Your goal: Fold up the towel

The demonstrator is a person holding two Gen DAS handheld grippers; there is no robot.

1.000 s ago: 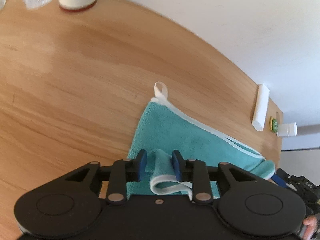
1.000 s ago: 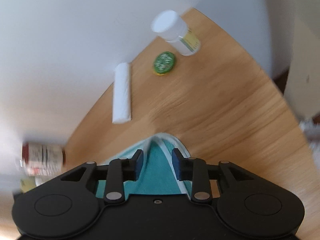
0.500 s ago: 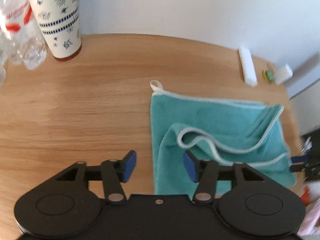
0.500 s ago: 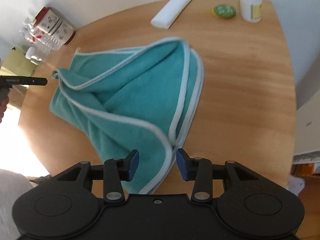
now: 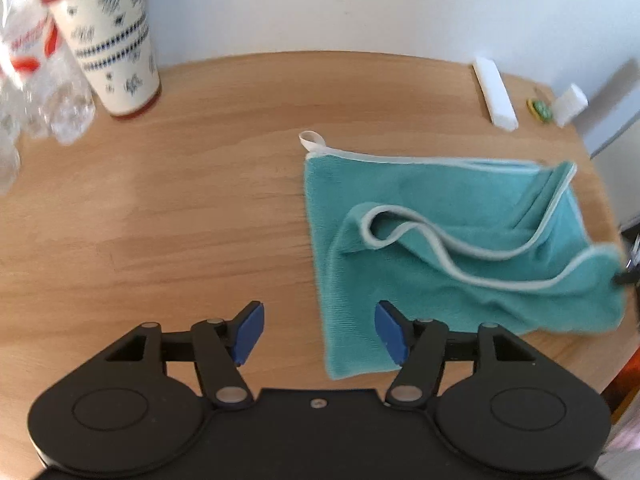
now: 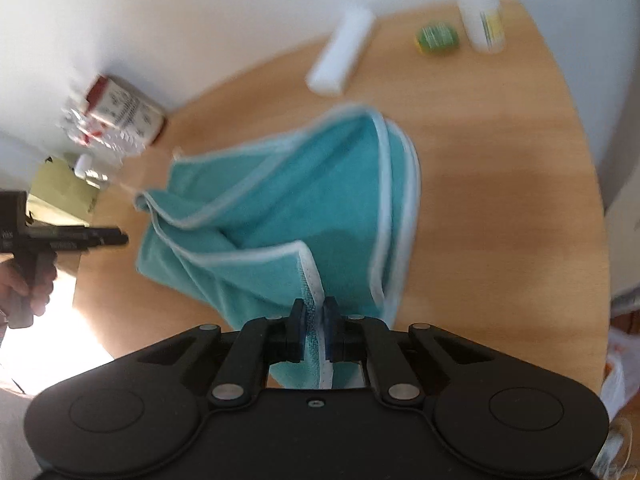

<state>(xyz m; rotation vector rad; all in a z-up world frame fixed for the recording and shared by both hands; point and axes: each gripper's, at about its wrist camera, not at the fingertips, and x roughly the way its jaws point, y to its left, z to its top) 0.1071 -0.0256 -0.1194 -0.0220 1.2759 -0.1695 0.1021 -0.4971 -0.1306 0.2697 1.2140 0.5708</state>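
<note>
The right hand-held gripper clamped the teal towel's white-trimmed edge; the left hand-held gripper gaped empty above the bench.

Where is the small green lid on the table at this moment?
In the right wrist view, the green lid lies at the far edge of the table, between the white block and the white bottle, beyond the towel.
</note>
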